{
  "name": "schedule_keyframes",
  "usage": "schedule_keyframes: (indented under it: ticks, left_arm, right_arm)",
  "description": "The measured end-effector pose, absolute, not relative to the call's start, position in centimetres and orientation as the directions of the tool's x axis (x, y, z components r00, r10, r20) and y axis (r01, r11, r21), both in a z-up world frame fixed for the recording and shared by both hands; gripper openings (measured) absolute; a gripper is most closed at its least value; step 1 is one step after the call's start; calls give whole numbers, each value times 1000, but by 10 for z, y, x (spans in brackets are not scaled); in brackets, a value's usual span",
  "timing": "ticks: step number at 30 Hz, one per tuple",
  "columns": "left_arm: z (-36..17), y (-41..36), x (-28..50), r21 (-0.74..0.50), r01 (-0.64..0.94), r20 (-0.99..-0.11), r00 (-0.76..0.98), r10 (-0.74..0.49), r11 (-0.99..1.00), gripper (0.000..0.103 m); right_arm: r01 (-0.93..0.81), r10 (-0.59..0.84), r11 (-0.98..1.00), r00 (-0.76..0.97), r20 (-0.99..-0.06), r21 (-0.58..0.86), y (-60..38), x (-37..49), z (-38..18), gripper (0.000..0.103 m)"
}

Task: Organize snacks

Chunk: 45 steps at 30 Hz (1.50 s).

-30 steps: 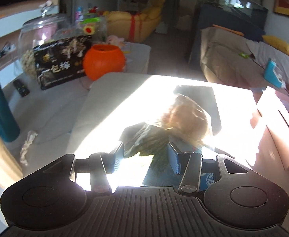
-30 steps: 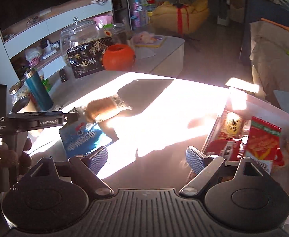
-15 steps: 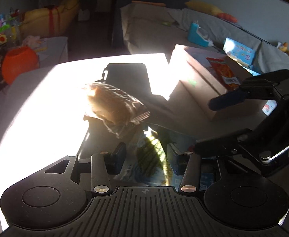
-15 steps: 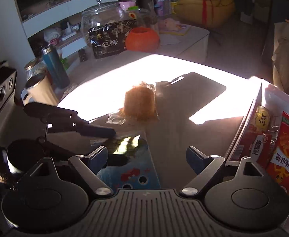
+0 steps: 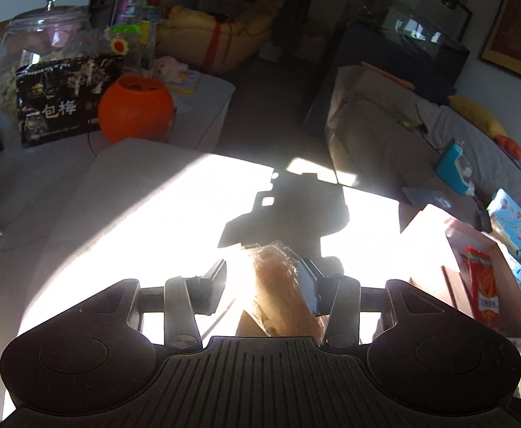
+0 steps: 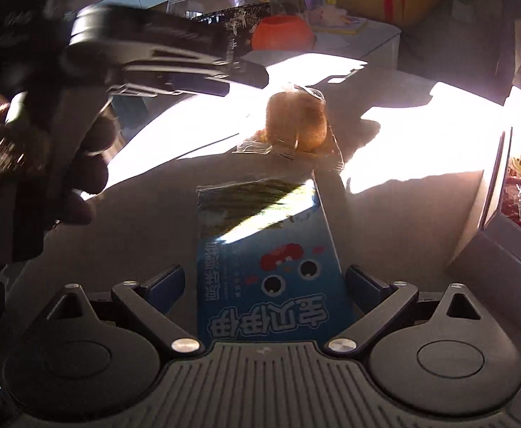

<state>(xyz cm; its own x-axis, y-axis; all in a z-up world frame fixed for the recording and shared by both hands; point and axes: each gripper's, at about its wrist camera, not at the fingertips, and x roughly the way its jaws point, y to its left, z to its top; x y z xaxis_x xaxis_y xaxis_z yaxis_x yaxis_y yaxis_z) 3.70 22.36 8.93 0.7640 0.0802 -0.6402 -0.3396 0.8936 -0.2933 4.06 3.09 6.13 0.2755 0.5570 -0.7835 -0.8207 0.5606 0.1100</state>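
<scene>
**Two grippers over the snacks on the sunlit table**

Here, the left gripper [image 5: 264,285] sits low over the pale grey tabletop [image 5: 124,192], its two dark fingers on either side of a clear-wrapped golden-brown bread roll [image 5: 283,299]. Its jaws have just been closing, with the roll between them. The right-hand blue pad [image 5: 308,287] lies against the wrapper; glare washes out the left side, so I cannot tell whether both pads press. In the right wrist view this gripper reaches in from the left above the table, a dark-gloved hand [image 6: 82,164] on its handle, and the roll [image 6: 296,125] lies on the table at the edge of the sun patch.

The right gripper [image 6: 264,281] has its jaws spread wide; they have just been opening. A flat blue snack packet with white lettering and a cartoon face [image 6: 267,271] lies on the table between the fingers, touching neither pad. A dark green striped packet [image 6: 249,196] rests on its far end, just short of the roll.

To the right, an open light-coloured box [image 5: 424,221] holds a red snack bag [image 5: 483,285].

Farther back: a round orange pumpkin-shaped pot [image 5: 135,108], a black printed bag with white characters [image 5: 67,101] beside it, and a lidded clear glass jar [image 5: 42,39] behind.
</scene>
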Motion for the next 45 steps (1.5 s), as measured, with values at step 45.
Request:
schedule_keyframes:
  ticks: [45]
  left_arm:
    - [91, 75, -19, -25, 148, -716, 688, -120, 989, 50]
  right_arm:
    - [-399, 297, 917, 636, -713, 26, -143, 75, 58, 70]
